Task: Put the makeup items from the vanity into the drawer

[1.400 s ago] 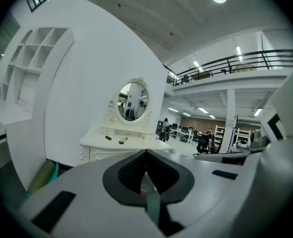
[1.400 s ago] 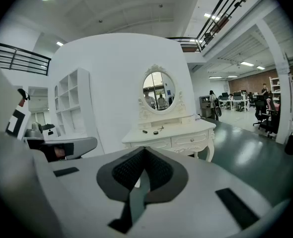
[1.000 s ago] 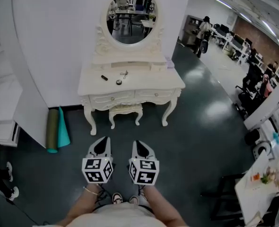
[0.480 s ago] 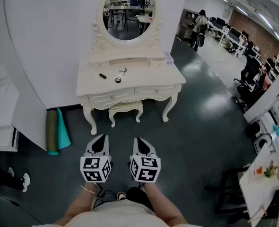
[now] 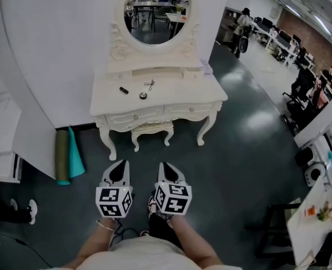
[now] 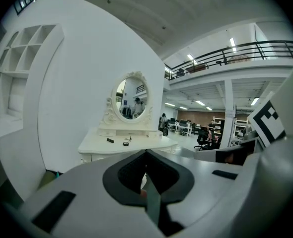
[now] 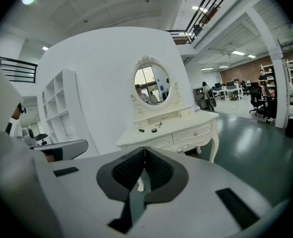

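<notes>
A cream vanity (image 5: 171,107) with an oval mirror stands against the white wall, some way ahead of me. On its top lie a small dark tube (image 5: 124,90), a round black compact (image 5: 143,96) and a thin metal tool (image 5: 149,85). The same three items show small in the left gripper view (image 6: 117,141) and the right gripper view (image 7: 150,129). Two drawers (image 5: 157,113) in its front are closed. My left gripper (image 5: 120,167) and right gripper (image 5: 166,169) hang side by side over the floor, both shut and empty, well short of the vanity.
A small stool (image 5: 151,132) is tucked under the vanity. Rolled green and teal mats (image 5: 68,153) lean at the wall to the left. White shelving (image 5: 0,134) is at far left. Desks, chairs and people fill the open office at the right (image 5: 306,89).
Both grippers and I have moved forward toward the vanity, which now looks slightly larger and nearer. The jaws have stayed shut.
</notes>
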Action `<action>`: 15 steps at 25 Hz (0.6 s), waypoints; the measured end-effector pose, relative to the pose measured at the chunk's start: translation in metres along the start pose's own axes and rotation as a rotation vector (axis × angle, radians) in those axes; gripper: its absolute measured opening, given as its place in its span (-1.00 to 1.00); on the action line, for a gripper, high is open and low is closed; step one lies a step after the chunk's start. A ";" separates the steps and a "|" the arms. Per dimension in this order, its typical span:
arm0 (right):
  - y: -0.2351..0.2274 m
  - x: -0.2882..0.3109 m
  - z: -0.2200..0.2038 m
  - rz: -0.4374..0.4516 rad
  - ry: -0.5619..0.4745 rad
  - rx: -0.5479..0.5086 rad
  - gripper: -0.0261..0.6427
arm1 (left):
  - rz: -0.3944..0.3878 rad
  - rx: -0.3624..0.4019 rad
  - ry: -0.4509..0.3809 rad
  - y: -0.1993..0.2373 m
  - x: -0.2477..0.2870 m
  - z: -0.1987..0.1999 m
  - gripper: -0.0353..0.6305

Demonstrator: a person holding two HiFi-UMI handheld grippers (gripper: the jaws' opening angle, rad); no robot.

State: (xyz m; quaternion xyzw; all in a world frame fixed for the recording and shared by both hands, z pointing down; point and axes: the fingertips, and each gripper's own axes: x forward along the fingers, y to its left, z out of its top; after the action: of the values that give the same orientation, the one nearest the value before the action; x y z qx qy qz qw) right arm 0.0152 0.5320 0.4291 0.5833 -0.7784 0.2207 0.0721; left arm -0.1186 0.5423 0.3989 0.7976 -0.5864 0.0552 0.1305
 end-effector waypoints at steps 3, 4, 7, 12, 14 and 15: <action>0.000 0.026 0.013 0.018 0.001 -0.019 -0.87 | 0.018 -0.002 0.001 0.010 0.021 0.006 -0.88; 0.000 0.035 0.018 0.023 0.000 -0.026 -0.87 | 0.024 -0.003 0.000 0.014 0.029 0.009 -0.88; -0.006 0.061 0.032 0.034 0.004 -0.037 -0.87 | 0.039 -0.009 -0.001 0.022 0.056 0.019 -0.88; -0.024 0.096 0.055 0.035 0.007 -0.039 -0.87 | 0.050 -0.004 0.005 0.026 0.096 0.033 -0.88; -0.034 0.107 0.061 0.028 0.005 -0.030 -0.87 | 0.049 0.004 0.011 0.026 0.111 0.036 -0.88; -0.040 0.112 0.064 0.023 0.004 -0.024 -0.87 | 0.047 0.010 0.013 0.025 0.118 0.038 -0.88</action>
State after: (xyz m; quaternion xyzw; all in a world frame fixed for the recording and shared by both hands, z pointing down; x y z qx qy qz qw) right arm 0.0272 0.3977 0.4234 0.5730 -0.7874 0.2133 0.0782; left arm -0.1088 0.4166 0.3941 0.7836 -0.6040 0.0664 0.1292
